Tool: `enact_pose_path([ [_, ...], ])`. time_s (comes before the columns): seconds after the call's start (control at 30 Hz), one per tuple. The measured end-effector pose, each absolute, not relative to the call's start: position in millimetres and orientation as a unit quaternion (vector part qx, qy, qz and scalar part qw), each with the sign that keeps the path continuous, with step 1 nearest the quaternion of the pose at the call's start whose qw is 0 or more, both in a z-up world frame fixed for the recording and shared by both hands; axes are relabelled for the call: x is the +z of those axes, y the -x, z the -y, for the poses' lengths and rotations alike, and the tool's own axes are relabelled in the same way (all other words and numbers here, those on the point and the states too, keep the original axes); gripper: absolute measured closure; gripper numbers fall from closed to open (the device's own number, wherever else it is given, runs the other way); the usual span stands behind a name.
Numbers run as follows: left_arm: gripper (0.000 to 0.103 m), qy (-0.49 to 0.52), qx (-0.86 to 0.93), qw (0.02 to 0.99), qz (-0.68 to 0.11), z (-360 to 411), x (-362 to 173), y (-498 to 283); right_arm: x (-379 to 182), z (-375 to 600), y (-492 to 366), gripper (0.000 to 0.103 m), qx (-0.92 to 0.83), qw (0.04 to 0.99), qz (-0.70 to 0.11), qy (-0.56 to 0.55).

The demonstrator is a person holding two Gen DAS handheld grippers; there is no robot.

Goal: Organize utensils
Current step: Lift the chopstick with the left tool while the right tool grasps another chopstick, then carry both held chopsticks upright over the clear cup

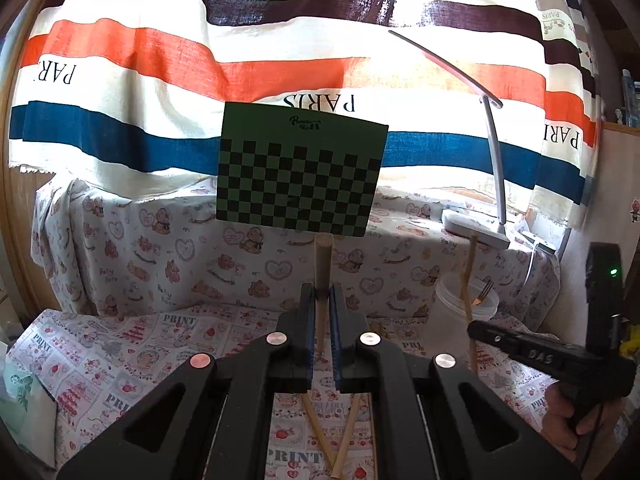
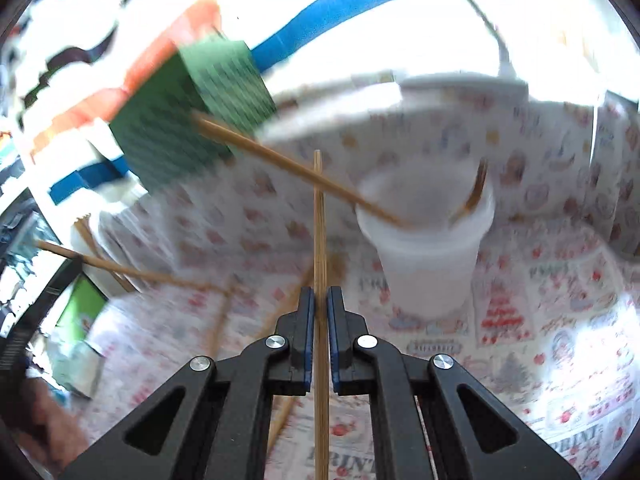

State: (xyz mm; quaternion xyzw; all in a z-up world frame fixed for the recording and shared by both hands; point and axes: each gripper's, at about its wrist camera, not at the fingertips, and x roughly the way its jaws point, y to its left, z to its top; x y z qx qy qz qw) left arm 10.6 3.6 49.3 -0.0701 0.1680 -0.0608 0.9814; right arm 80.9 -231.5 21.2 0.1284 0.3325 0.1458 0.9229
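Observation:
My left gripper [image 1: 320, 296] is shut on a thick wooden chopstick [image 1: 322, 264] that stands upright between the pads. My right gripper [image 2: 320, 300] is shut on a thin wooden chopstick [image 2: 319, 216] and holds it left of a clear plastic cup [image 2: 428, 268]; this view is blurred. The cup holds another chopstick [image 2: 296, 168] leaning left and a fork [image 2: 476, 192]. In the left wrist view the cup [image 1: 464, 312] sits at the right with the fork [image 1: 482, 294] in it, and the right gripper [image 1: 480, 330] holds its chopstick [image 1: 466, 280] by the cup. Loose chopsticks [image 1: 320, 436] lie on the cloth below.
A green checkerboard card [image 1: 300, 176] stands on the covered ledge behind. A white desk lamp [image 1: 492, 200] is at the back right. The printed tablecloth [image 1: 120, 352] covers the table. More chopsticks [image 2: 120, 268] lie at the left in the right wrist view.

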Motion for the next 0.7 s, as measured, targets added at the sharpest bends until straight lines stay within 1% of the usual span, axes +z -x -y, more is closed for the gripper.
enact_pose_path([
  [0.2, 0.097, 0.062, -0.071, 0.983, -0.155, -0.6, 54.7, -4.1, 68.9, 245.1, -37.5, 0.096, 0.175, 0.946, -0.242, -0.129],
  [0.43, 0.097, 0.065, -0.073, 0.983, -0.155, -2.1, 55.1, -4.2, 78.4, 233.6, -25.1, 0.096, 0.167, 0.958, -0.208, -0.104],
  [0.57, 0.097, 0.078, -0.076, 0.981, -0.158, -7.5, 54.7, -5.9, 74.8, 225.9, -24.7, 0.096, 0.168, 0.956, -0.226, -0.087],
  [0.7, 0.097, 0.086, -0.079, 0.98, -0.161, -11.3, 54.7, -6.7, 57.6, 219.8, -40.8, 0.096, 0.165, 0.945, -0.274, -0.072],
])
